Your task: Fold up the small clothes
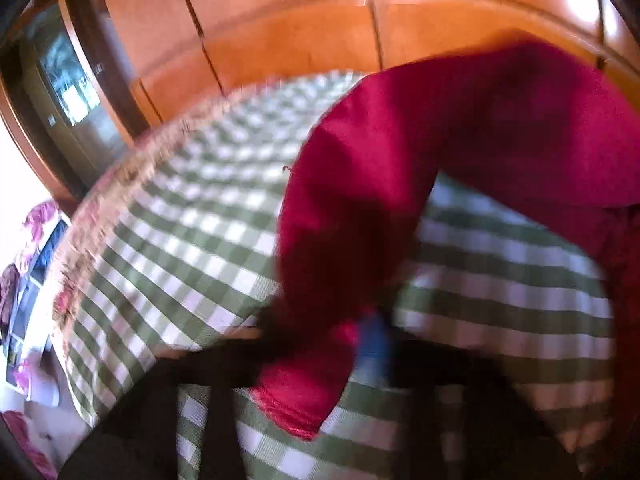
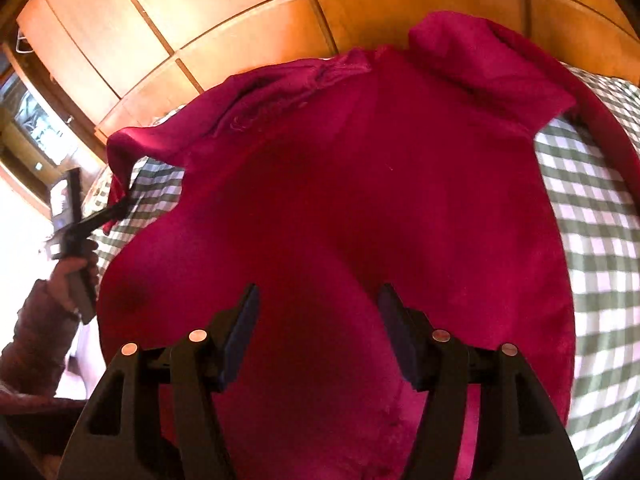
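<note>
A red garment (image 2: pixel 360 208) lies spread on a green and white checked cloth (image 2: pixel 592 240). My right gripper (image 2: pixel 318 304) is open just above the garment's near part, with nothing between its fingers. My left gripper (image 2: pixel 120 204) shows at the far left in the right wrist view, shut on the garment's left sleeve and lifting it off the cloth. In the blurred left wrist view the red sleeve (image 1: pixel 360 208) hangs from my left gripper (image 1: pixel 344 320) over the checked cloth (image 1: pixel 192 216).
Orange wooden cabinet doors (image 2: pixel 248 20) stand behind the surface. A glass-fronted cabinet (image 1: pixel 68 80) is at the left. A floral fabric (image 1: pixel 28 248) lies beyond the cloth's left edge. A person's hand and sleeve (image 2: pixel 44 312) hold the left gripper.
</note>
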`<state>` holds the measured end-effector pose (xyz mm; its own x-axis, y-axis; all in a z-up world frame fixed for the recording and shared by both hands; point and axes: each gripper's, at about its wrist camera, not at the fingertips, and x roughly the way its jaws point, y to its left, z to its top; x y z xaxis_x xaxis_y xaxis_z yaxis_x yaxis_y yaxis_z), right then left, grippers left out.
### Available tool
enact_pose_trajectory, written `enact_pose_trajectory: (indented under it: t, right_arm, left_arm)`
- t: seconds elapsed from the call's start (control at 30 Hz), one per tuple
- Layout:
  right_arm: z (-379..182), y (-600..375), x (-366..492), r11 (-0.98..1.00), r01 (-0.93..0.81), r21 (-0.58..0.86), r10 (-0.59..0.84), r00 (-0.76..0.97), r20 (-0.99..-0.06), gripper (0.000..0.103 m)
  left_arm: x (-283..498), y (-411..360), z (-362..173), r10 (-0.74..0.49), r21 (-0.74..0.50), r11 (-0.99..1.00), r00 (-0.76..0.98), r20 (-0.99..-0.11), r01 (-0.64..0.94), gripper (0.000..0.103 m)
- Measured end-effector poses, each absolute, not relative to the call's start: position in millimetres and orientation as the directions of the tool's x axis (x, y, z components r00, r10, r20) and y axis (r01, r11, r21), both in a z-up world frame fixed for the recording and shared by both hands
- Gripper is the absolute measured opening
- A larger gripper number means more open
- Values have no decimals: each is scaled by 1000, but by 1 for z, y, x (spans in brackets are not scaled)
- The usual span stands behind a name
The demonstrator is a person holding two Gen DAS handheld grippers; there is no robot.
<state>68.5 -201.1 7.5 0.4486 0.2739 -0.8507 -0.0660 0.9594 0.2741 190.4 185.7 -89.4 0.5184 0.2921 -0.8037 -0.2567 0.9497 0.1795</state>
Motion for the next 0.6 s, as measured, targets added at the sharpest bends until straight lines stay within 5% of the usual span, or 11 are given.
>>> enact_pose_trajectory:
  t: [0.3,0.6]
  right_arm:
    - [6,-167,134,952,-201,233,302,468,-831,60]
    - [-17,-88,259,930,-330,163,302,430,-851,57]
  left_arm:
    - [162,256,-2,-10,-175,964,633,-774,-198,11]
    - [175,321,51,-130,-324,919,602,-788,-226,10]
